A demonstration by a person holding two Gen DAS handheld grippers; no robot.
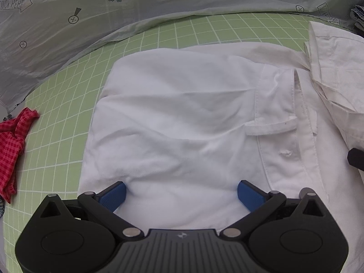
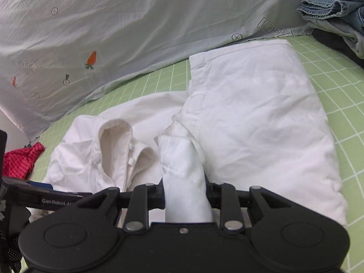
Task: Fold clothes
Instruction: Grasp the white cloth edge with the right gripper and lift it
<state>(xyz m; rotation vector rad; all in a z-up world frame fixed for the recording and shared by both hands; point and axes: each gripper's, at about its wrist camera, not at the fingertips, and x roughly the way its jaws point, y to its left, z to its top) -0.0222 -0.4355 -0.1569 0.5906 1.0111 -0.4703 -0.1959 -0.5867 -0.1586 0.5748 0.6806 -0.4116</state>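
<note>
Right gripper (image 2: 184, 182): jaws clenched on a bunched fold of the white trousers (image 2: 250, 118), cloth rising as a thick roll between the pads. The folded leg section lies flat beyond and to the right on the green grid mat (image 2: 336, 86). Waistband end, mouth gaping, lies crumpled to the left.

Left gripper (image 1: 182, 193): jaws spread wide, released; blue pads (image 1: 113, 195) rest on or just over the trousers (image 1: 173, 118), contact unclear. Belt loop (image 1: 270, 126) and waistband seam to its right.

Further out: red checked cloth (image 1: 13, 145) at the mat's left edge. Pale sheet printed with carrots (image 2: 91, 22) behind the mat. Folded jeans (image 2: 336, 11) at far right.
</note>
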